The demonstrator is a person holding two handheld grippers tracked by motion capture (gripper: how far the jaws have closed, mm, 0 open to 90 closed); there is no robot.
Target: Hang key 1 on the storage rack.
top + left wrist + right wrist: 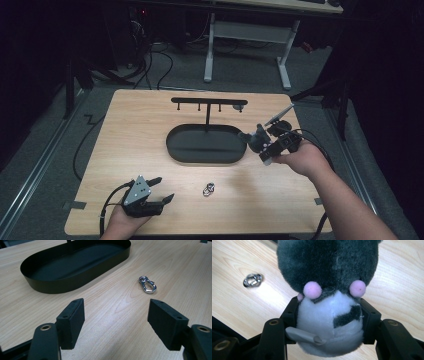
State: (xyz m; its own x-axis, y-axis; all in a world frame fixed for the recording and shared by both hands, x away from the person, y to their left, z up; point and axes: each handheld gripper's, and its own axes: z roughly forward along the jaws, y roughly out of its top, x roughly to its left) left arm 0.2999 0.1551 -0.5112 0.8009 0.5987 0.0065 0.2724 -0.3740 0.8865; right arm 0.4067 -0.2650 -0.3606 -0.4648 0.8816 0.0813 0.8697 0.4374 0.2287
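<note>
My right gripper (261, 142) is shut on a small plush toy (329, 290), dark grey on top with a white belly and pink dots, held just right of the black oval tray (206, 156). A silver clasp (208, 189) lies on the wood near the front; it also shows as a clasp (147, 285) ahead of my left jaws and as a clasp (252, 280) at the left of the right gripper view. My left gripper (162, 190) rests low at the front left, open, nothing between its pads (72, 320).
A black T-shaped stand (208, 104) with small pegs rises from the tray's far side. The wooden table (130, 130) ends close behind my left hand. Cables trail off both grippers; desk legs and cords lie on the floor beyond.
</note>
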